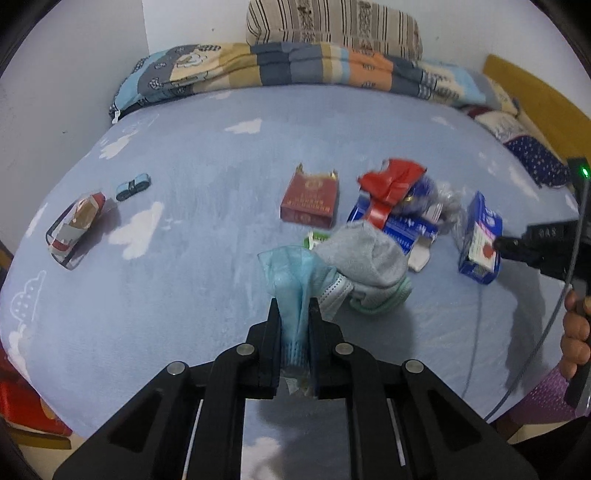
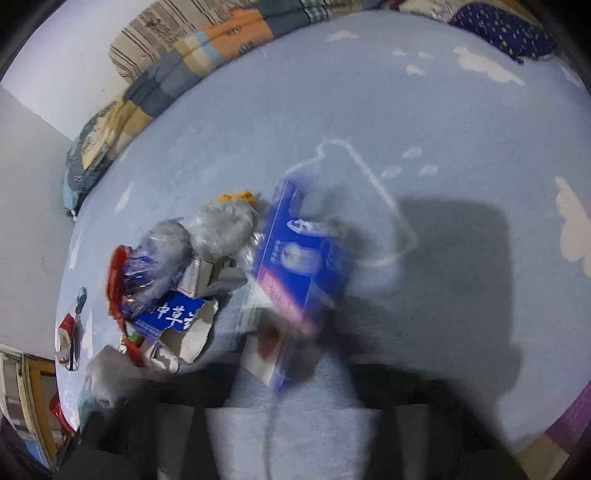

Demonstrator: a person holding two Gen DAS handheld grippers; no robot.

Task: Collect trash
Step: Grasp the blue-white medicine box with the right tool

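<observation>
My left gripper is shut on a crumpled blue face mask just above the bed, next to a grey sock. Beyond lies a trash pile: a red wrapper, a torn blue carton, clear plastic, and a dark red box. My right gripper holds a blue carton at the pile's right. In the right wrist view the blue carton is blurred and tilted; the gripper's fingers are a dark blur.
The light blue bed sheet has cloud prints. A red-and-white packet and a small blue item lie at the left. A folded quilt and a striped pillow sit at the far edge by the wall.
</observation>
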